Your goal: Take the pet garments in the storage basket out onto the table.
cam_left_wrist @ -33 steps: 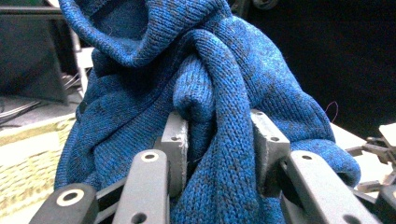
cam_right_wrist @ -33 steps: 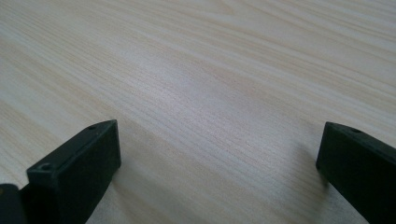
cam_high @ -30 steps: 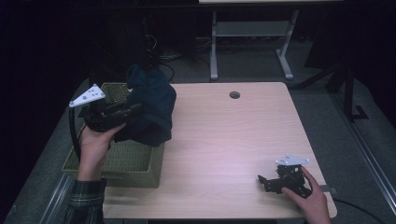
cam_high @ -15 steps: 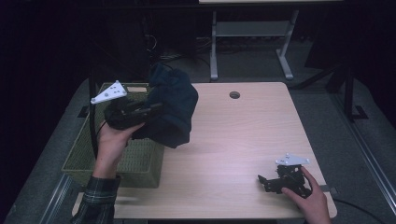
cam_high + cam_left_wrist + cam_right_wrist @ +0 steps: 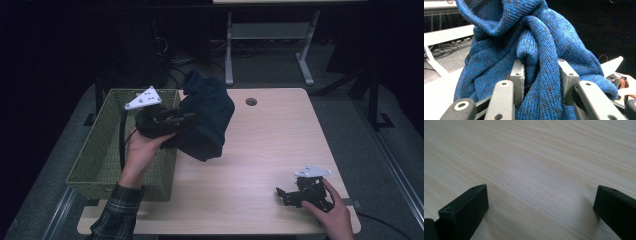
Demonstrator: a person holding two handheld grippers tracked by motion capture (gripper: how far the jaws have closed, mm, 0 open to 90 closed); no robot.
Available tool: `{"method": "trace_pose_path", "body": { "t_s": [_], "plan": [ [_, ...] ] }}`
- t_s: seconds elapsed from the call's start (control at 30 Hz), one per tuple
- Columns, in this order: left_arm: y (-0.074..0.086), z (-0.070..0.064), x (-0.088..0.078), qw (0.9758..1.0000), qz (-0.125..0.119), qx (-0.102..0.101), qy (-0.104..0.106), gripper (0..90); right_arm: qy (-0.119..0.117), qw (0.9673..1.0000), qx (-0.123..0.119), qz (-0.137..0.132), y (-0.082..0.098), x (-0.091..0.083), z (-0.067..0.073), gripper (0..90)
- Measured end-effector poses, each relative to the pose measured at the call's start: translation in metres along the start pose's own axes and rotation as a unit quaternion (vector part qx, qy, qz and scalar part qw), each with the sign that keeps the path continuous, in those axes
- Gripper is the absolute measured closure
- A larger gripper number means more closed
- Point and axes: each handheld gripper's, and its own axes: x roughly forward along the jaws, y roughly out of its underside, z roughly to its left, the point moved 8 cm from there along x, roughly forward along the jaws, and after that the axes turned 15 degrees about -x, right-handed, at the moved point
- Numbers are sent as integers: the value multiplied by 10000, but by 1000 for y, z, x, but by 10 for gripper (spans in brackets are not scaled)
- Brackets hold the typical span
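Left gripper (image 5: 541, 75) clamped on bunched blue sweater (image 5: 205, 120), hanging lengthwise downward, right gripper (image 5: 541, 205) wide apart, empty

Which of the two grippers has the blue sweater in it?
The left gripper, over the green basket's edge: its fingers clamp the blue sweater. The right gripper rests open on the table.

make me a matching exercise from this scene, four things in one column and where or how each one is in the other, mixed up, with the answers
Things:
1. left claw
2. right claw
3. blue knitted garment
4. green basket

States or places:
A. stands at the left end of the table
B. jaws wide apart, low over bare wood
C. hangs in the air between basket and tabletop
D. shut on a fold of knit fabric

Right pairs: 1-D, 2-B, 3-C, 4-A
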Motion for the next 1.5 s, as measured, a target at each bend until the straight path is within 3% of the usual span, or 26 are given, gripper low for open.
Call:
{"method": "trace_pose_path", "body": {
  "t_s": [0.5, 0.8, 1.1, 1.23, 1.5],
  "plan": [
    [20, -18, 50, 9992, 304, 57, 240, 635, 5, 10000, -4, -11, 0, 0, 0, 0],
    [39, -30, 84, 9975, 590, 66, 379, 634, 5, 10000, -4, -11, 0, 0, 0, 0],
    [72, -32, 122, 9939, 1032, 54, 381, 634, 5, 10000, -3, -15, 0, 0, 0, 0],
    [98, -29, 143, 9904, 1343, 84, 324, 634, 4, 10000, -13, -10, 0, 0, 0, 0],
    [128, -23, 170, 9853, 1692, -16, 228, 632, 0, 10000, -23, 0, 0, 0, 0, 0]
  ]
}}
